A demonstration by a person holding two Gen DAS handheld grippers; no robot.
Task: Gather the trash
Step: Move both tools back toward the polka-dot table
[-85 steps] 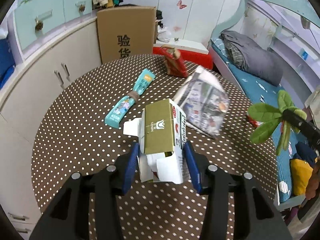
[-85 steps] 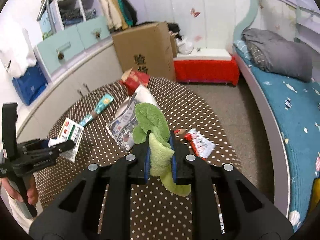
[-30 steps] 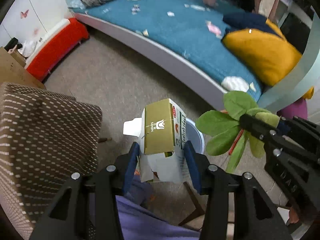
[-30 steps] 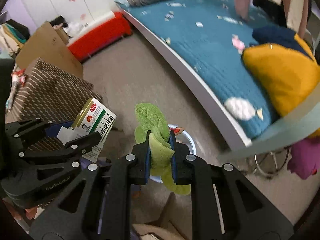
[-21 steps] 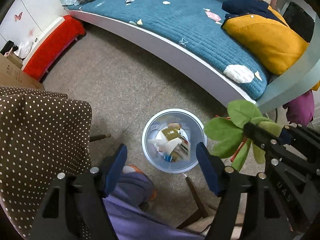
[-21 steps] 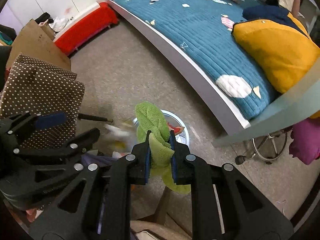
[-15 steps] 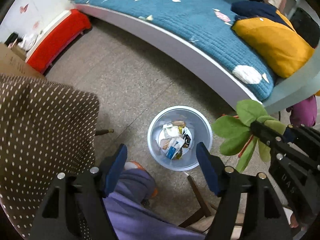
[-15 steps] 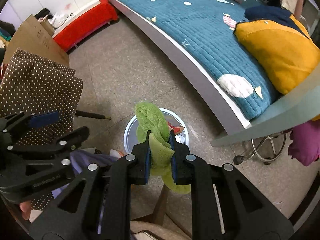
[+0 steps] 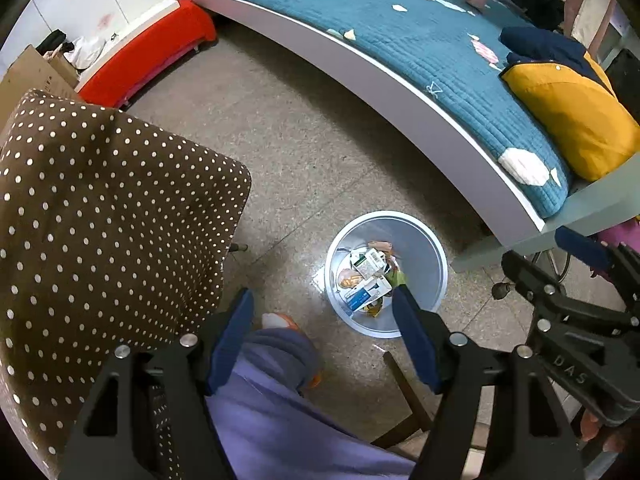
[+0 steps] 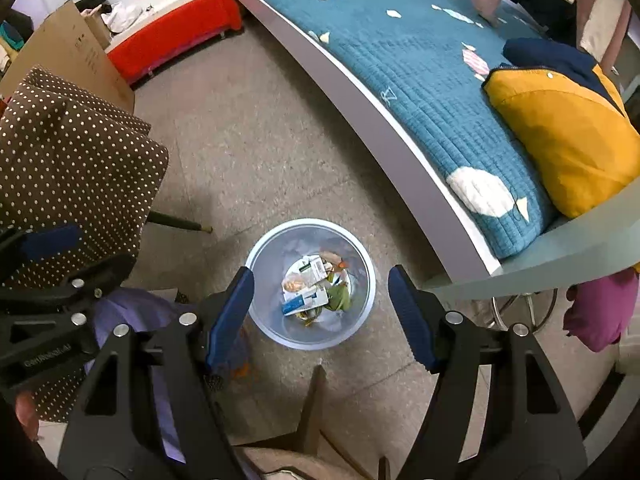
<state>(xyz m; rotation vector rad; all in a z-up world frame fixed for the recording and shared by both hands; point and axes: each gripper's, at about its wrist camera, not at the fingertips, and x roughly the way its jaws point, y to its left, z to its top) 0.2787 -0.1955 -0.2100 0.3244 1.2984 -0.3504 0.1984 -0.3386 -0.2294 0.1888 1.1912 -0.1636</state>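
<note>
A pale blue trash bin stands on the floor beside the bed. Inside it lie a white and green carton, a green leaf and other scraps. My left gripper points down, a little left of the bin, open and empty. My right gripper hangs straight over the bin; its jaws are opening with nothing between them. Each gripper shows in the other's view: the right gripper at the right edge, the left gripper at the left edge.
A table with a brown dotted cloth lies left of the bin, and a bed with a blue quilt and a yellow cushion lies right. A person's purple trouser leg and shoe stand near the bin. A wooden chair leg is below.
The left gripper opened and the carton dropped into the bin. After that the right gripper opened and the green leaf fell in too. Both grippers sank slightly toward the bin.
</note>
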